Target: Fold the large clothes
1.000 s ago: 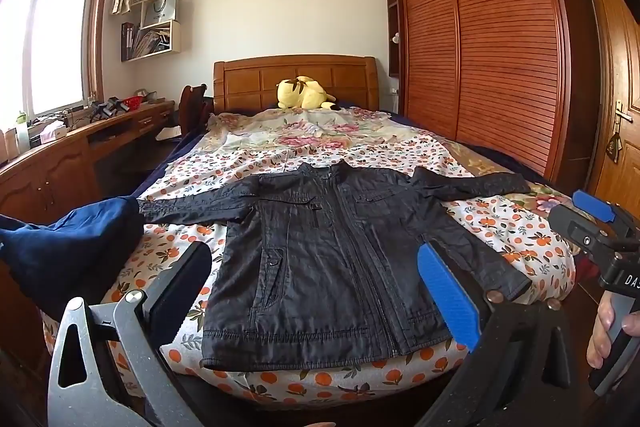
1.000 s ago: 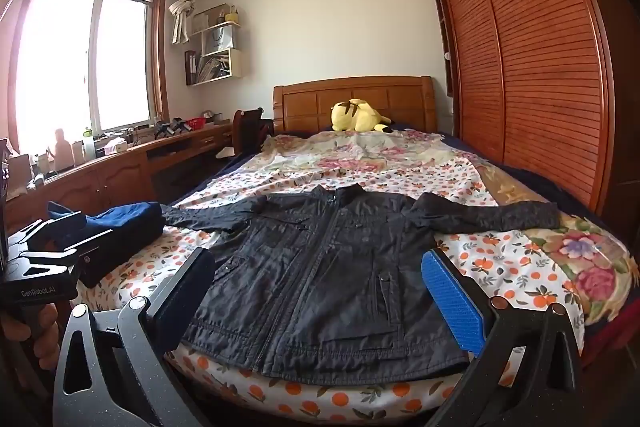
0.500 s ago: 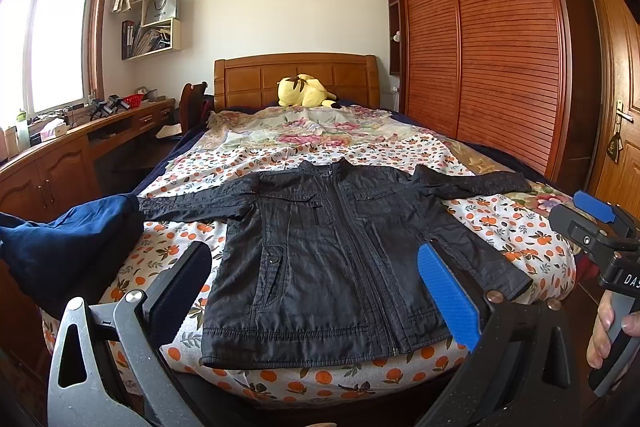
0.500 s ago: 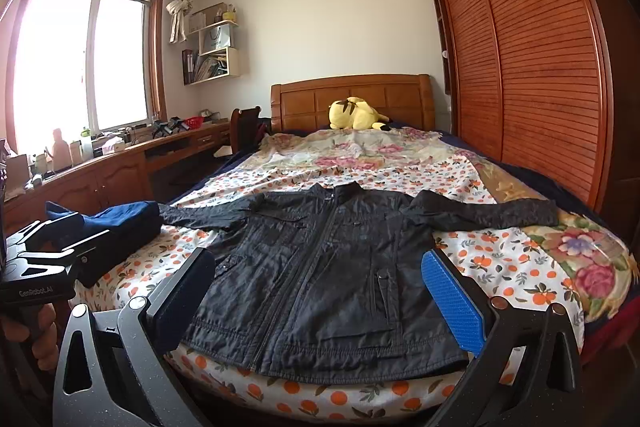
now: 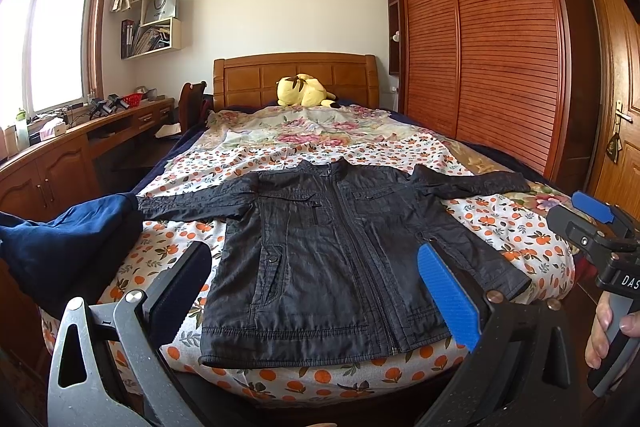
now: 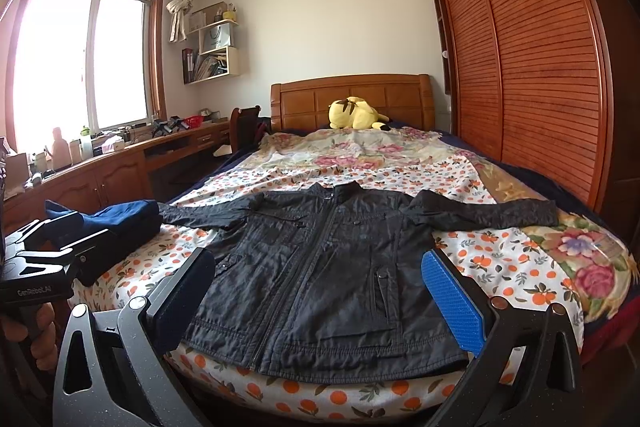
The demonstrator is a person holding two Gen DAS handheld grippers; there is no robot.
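A black zip jacket [image 5: 336, 251] lies flat and face up on the bed, sleeves spread to both sides, hem at the near edge; it also shows in the right wrist view [image 6: 332, 267]. My left gripper [image 5: 316, 287] is open and empty, held off the foot of the bed in front of the hem. My right gripper [image 6: 320, 299] is open and empty, also short of the hem. The right gripper shows at the right edge of the left wrist view [image 5: 596, 231], and the left gripper at the left edge of the right wrist view [image 6: 40, 263].
A folded navy garment [image 5: 68, 239] lies on the bed's near left corner by the jacket's sleeve end. A yellow plush toy [image 5: 304, 91] sits at the headboard. A wooden desk [image 5: 72, 143] runs along the left wall, a slatted wardrobe [image 5: 492, 39] along the right.
Both cameras have tilted up very slightly, so the jacket sits a little lower in both views. Both grippers stay open; the jacket has not moved.
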